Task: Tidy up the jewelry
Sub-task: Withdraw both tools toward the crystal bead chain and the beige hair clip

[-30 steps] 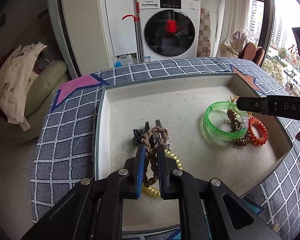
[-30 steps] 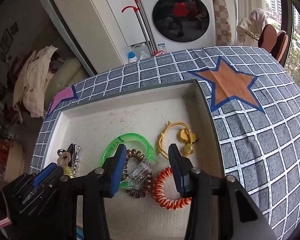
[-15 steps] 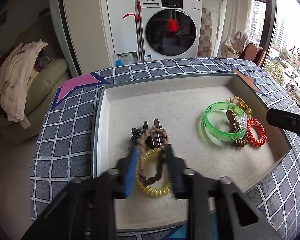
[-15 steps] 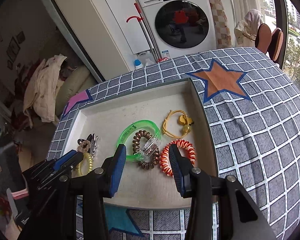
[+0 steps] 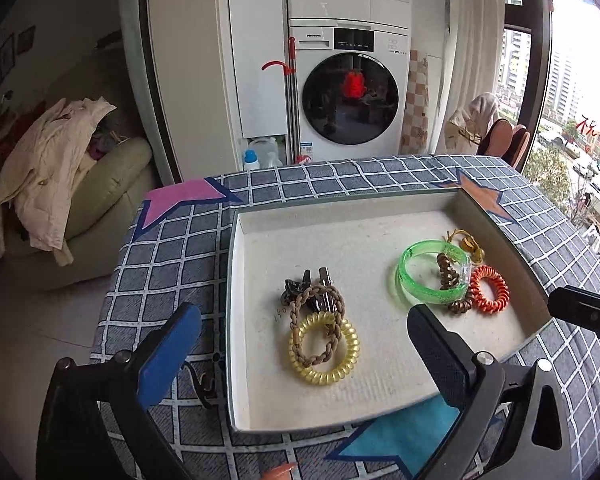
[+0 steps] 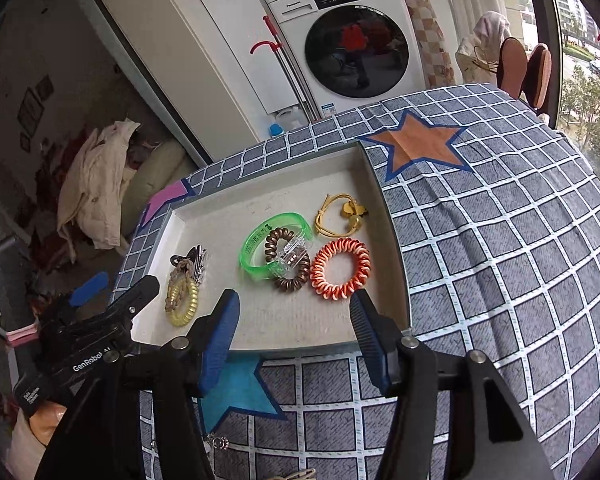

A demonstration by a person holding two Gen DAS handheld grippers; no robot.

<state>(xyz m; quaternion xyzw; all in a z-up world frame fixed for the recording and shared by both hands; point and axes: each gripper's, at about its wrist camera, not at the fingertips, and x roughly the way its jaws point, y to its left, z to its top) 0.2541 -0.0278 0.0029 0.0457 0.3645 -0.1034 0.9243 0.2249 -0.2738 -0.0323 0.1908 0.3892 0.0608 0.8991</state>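
Note:
A shallow white tray point(image 5: 236, 320) point(image 6: 384, 216) sits on the checked tablecloth. At its left lie a brown braided band point(image 5: 318, 326) over a yellow coil tie point(image 5: 324, 350) point(image 6: 182, 300) and dark hair clips point(image 5: 300, 288). At its right lie a green bangle point(image 5: 428, 272) point(image 6: 274, 244), a brown coil tie point(image 6: 288, 260), an orange coil tie point(image 5: 488, 290) point(image 6: 340, 268) and a yellow cord tie point(image 6: 338, 214). My left gripper point(image 5: 300, 352) is open and empty above the tray's near left. My right gripper point(image 6: 294, 328) is open and empty at the tray's near edge.
The cloth has pink point(image 5: 180, 204), orange point(image 6: 420, 146) and blue point(image 6: 236, 388) star patches. A small metal piece point(image 6: 216, 442) lies on the cloth near the front. A washing machine point(image 5: 350, 92) and a sofa with clothes point(image 5: 56, 172) stand beyond the table.
My left gripper opened, let go of the brown braided band onto the yellow coil tie, and pulled back and up. My right gripper also drew back from the tray.

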